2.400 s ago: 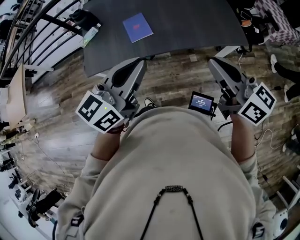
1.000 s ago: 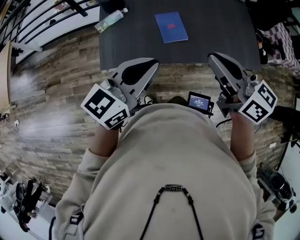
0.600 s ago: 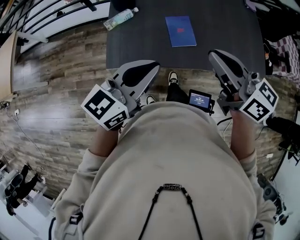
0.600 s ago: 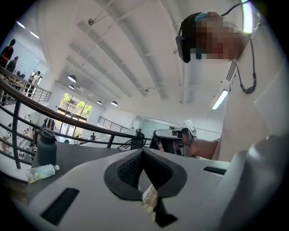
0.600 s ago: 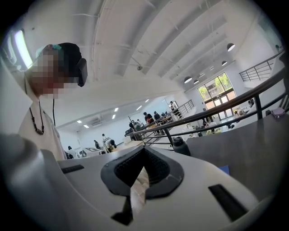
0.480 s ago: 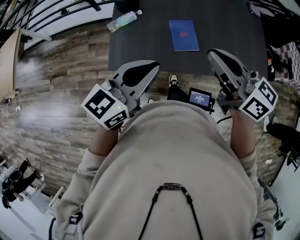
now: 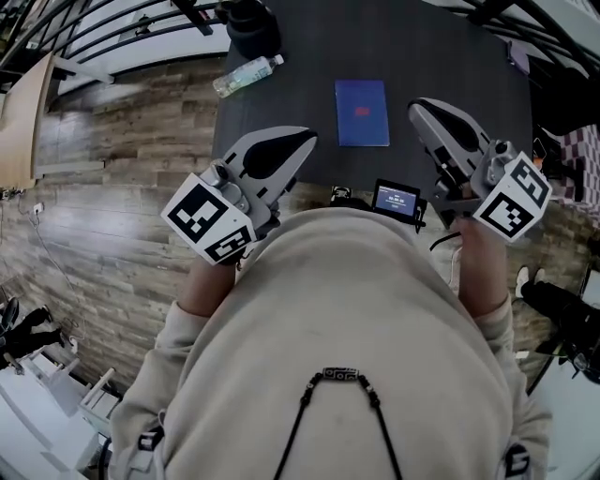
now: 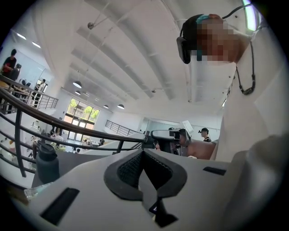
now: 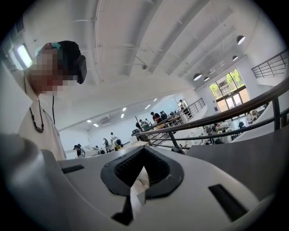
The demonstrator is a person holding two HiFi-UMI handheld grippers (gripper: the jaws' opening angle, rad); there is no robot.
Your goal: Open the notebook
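- Far left, a clear plastic bottle (image 7: 246,75) lies on its side at the left edge of the dark table (image 7: 450,56). Its cap is on, and I cannot tell what is inside.
- Just beyond it a dark flask (image 7: 251,26) stands upright with its lid on, so its contents are hidden. Both are well apart from my work, and I judge only a wide swing of my left arm could knock them over.
- My left tongs (image 7: 298,142) hang level over the table's near edge, the jaws pressed together and holding nothing.
- The blue notebook (image 7: 362,112) lies flat and closed near the table's front edge, between my two tongs and a little beyond their tips. Neither one touches it.
- I judge the risk to be the thin cover. Closed tips may fail to get under it, catch several pages at once, or push the whole book away across the smooth top if nothing holds it down.
- My right tongs (image 7: 420,112) hover just right of the notebook, jaws closed tight and empty.
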